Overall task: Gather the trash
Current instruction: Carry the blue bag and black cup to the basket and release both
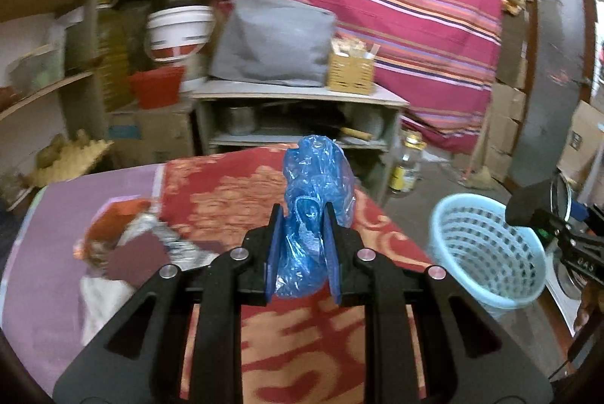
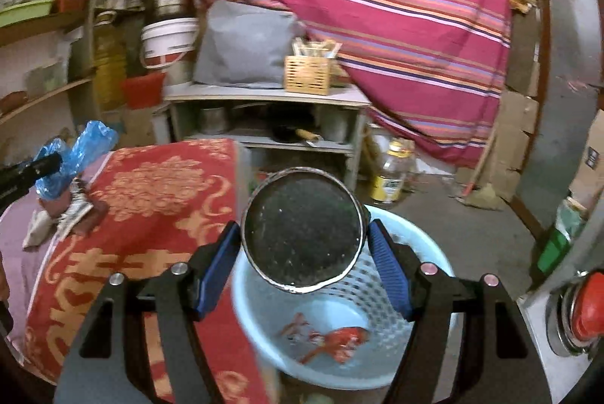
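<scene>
Your left fingers (image 1: pixel 277 241) pinch a crinkled, glossy blue plastic bag (image 1: pixel 315 177). Your right fingers (image 2: pixel 389 272), ribbed blue pads, clamp a dull, speckled round metal tin (image 2: pixel 302 228) above a smooth pale-blue plastic basket (image 2: pixel 260 321). The counter (image 2: pixel 151 200) wears patterned red woven cloth.

Plastic bag (image 1: pixel 315 211): translucent blue. Basket (image 1: pixel 487 253): pale blue lattice. Desk cloth (image 1: pixel 226 192): red with orange floral pattern. Curtain (image 1: pixel 396 7): magenta, striped.

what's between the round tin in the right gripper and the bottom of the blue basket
Only open air: in the right wrist view the round tin hangs above the blue basket, with red wrappers lying on its floor.
</scene>
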The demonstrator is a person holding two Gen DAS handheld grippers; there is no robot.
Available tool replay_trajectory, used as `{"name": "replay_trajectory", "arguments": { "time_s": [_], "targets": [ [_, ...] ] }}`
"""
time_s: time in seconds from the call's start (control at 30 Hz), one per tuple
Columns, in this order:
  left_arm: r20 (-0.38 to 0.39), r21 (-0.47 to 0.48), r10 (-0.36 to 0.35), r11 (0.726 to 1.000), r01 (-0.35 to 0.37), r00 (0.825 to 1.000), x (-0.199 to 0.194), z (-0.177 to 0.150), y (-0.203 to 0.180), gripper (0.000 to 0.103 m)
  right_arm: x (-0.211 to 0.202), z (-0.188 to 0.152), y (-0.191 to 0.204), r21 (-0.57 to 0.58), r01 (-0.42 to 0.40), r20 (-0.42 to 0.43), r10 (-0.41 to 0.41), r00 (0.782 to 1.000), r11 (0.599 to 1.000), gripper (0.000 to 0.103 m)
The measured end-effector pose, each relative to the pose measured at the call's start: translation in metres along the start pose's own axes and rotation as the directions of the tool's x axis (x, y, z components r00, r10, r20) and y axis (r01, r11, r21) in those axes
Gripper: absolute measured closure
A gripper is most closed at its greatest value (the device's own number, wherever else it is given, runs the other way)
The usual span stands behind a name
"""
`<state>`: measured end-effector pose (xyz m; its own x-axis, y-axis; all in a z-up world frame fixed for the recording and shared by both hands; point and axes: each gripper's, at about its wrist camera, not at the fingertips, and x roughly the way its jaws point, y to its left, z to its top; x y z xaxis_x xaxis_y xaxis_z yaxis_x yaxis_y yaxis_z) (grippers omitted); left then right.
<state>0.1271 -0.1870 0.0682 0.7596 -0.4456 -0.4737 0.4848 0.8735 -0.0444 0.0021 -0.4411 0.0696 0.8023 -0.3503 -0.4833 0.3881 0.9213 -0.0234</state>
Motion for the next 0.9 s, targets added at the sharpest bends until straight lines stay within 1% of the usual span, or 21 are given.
{"name": "replay_trajectory", "arguments": {
  "time_s": [0.17,0.23,0.37,0.47,0.6,0.67,0.77,0.9],
  "targets": [
    [-0.030,0.030,-0.058,0.998,0.059,0.998,0.022,-0.002,-0.037,0.083,0.009,-0.009,-0.037,0.050,0.035,-0.040,-0.033,0.999,0.998,0.034],
    [-0.043,0.035,-0.084,0.996,0.085,0.996,0.031,-0.002,-0.051,0.083,0.013,-0.013,-0.046,0.060,0.040,-0.055,-0.037,0.998,0.997,0.034],
    [-0.066,0.047,-0.136,0.989,0.139,0.989,0.046,-0.005,-0.082,0.083,0.018,-0.021,-0.063,0.075,0.058,-0.075,-0.053,0.996,0.995,0.034],
    [-0.088,0.052,-0.177,0.982,0.182,0.980,0.058,-0.011,-0.104,0.083,0.022,-0.027,-0.076,0.098,0.056,-0.090,-0.048,0.995,0.994,0.034],
    [-0.113,0.074,-0.211,0.973,0.220,0.971,0.073,-0.016,-0.135,0.083,0.028,-0.035,-0.093,0.130,0.067,-0.111,-0.053,0.992,0.989,0.034],
    [-0.125,0.085,-0.229,0.967,0.240,0.965,0.077,-0.020,-0.151,0.083,0.031,-0.039,-0.105,0.166,0.061,-0.122,-0.041,0.992,0.984,0.034],
    [-0.142,0.107,-0.242,0.960,0.258,0.960,0.083,-0.024,-0.167,0.083,0.034,-0.042,-0.118,0.204,0.062,-0.131,-0.036,0.991,0.977,0.034],
    [-0.174,0.108,-0.255,0.955,0.276,0.951,0.094,-0.030,-0.179,0.083,0.033,-0.044,-0.125,0.218,0.063,-0.124,-0.037,0.992,0.974,0.034]
  ]
}}
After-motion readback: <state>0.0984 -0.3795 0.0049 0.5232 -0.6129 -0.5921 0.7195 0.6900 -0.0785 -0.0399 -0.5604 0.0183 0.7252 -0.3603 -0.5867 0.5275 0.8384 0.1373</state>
